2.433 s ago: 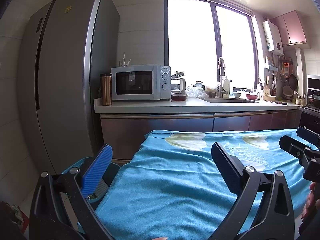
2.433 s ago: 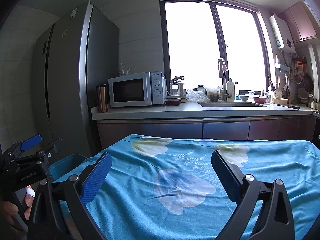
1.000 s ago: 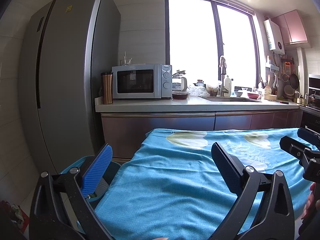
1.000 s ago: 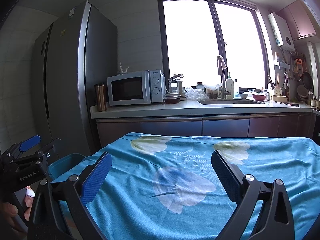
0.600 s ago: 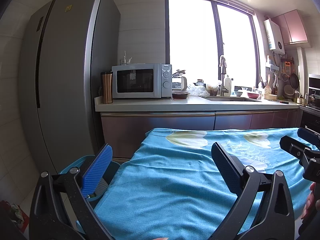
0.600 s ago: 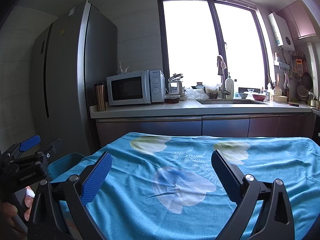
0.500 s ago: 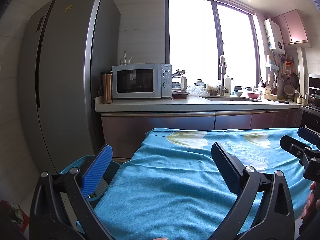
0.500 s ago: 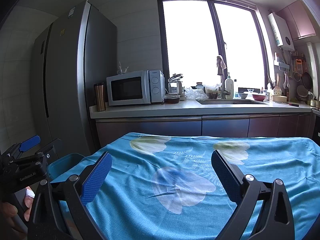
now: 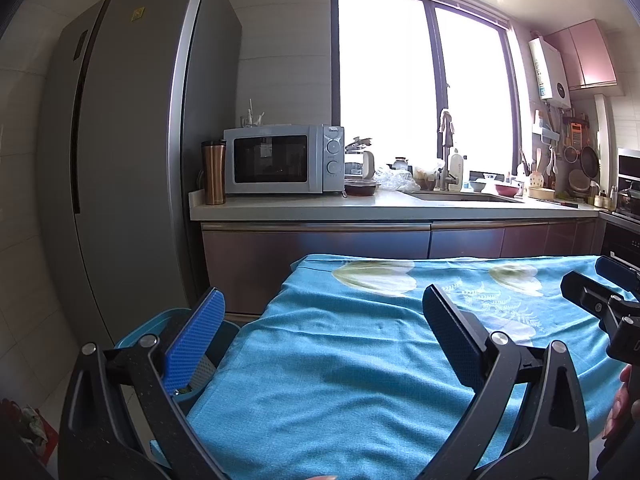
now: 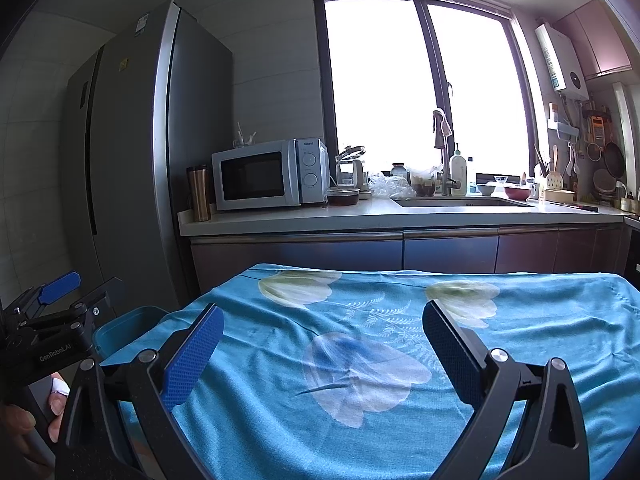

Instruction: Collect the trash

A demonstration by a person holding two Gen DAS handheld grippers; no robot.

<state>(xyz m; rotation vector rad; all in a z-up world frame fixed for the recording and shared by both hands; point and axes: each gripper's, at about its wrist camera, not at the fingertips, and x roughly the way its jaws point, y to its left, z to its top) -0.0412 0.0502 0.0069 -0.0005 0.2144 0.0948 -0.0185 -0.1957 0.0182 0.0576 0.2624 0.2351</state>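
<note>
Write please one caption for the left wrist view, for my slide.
Open left tool above a table with a blue floral cloth, a blue bin at its left, kitchen counter behind.

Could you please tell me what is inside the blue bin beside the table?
The blue bin shows a grey object and a small scrap; the left gripper finger and the tablecloth hide the rest.

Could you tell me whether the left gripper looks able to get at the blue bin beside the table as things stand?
Probably yes: the left gripper is open and empty, and the blue bin sits just beyond its left finger, its open top uncovered beside the tablecloth.
</note>
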